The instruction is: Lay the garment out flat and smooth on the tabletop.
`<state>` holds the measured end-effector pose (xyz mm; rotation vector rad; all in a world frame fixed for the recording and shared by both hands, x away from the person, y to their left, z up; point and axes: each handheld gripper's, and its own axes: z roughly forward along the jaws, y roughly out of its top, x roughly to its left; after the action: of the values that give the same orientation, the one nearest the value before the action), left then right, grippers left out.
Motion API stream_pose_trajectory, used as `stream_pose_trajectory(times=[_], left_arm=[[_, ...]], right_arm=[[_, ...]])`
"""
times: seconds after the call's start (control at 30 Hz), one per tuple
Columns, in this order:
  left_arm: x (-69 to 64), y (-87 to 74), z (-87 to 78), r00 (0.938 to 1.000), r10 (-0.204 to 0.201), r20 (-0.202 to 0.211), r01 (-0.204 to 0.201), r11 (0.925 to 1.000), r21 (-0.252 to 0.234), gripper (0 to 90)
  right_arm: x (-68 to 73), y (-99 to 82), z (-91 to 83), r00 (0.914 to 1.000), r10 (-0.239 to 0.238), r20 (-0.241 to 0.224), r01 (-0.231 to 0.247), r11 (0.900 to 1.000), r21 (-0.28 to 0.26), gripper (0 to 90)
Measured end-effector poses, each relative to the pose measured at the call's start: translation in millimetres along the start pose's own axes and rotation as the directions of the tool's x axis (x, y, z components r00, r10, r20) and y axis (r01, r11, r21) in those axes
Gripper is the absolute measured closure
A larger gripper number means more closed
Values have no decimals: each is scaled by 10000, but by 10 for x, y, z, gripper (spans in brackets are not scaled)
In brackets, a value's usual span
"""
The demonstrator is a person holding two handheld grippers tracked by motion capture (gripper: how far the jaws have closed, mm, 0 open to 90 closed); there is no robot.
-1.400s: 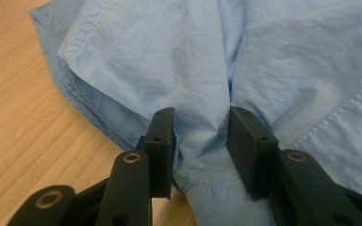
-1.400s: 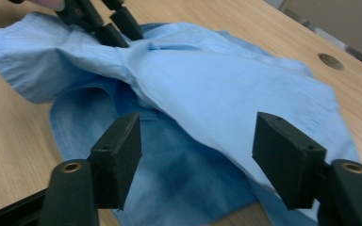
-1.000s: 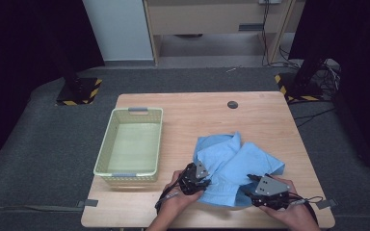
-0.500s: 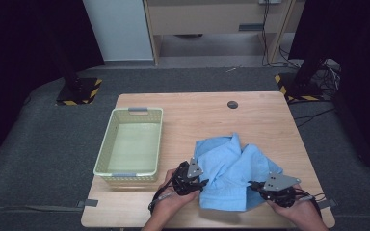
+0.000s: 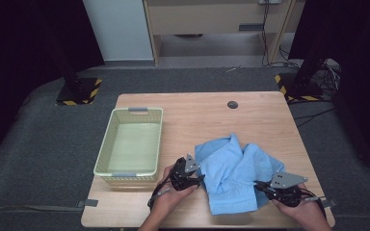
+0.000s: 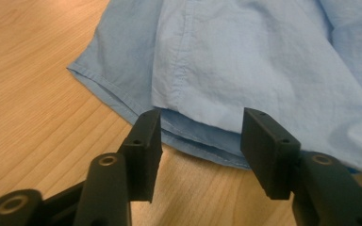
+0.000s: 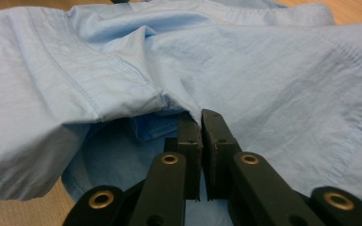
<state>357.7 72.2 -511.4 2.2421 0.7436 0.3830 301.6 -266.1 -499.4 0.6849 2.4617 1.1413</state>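
Light blue shirt point(image 5: 236, 175) lies crumpled and partly folded near the table's point(image 5: 207, 113) front right corner, seams and hems showing. Left gripper point(image 6: 200, 141) spread at its hem, jaws having just opened further, nothing pinched. Right gripper point(image 7: 201, 136) pressed together on a shirt fold.

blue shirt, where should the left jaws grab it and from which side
Probably the doubled hem edge of the blue shirt that lies flat on the table, just ahead of the open left gripper. Come in low from the person's side, along the wood: there the edge sticks out free, so one jaw could slip under it.
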Motion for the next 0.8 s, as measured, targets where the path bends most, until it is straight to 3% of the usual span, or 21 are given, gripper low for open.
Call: stream_pose_trajectory(times=[0.17, 0.4, 0.67, 0.8], left_arm=[[63, 28, 87, 9988, -481, 64, 482, 9986, -219, 507], [51, 73, 211, 9997, -168, 166, 168, 9999, -16, 531], [66, 109, 327, 9981, -423, 437, 413, 9988, 245, 552], [49, 134, 341, 9965, -332, 768, 309, 9990, 309, 648]], right_arm=[[65, -13, 42, 9996, -174, 218, 170, 9997, 195, 873], [98, -27, -13, 9990, -127, 430, 126, 9999, 24, 890], [138, -70, -54, 9990, -55, 435, 53, 10000, 56, 890], [147, -83, -71, 9989, 35, 462, -38, 10000, 70, 890]])
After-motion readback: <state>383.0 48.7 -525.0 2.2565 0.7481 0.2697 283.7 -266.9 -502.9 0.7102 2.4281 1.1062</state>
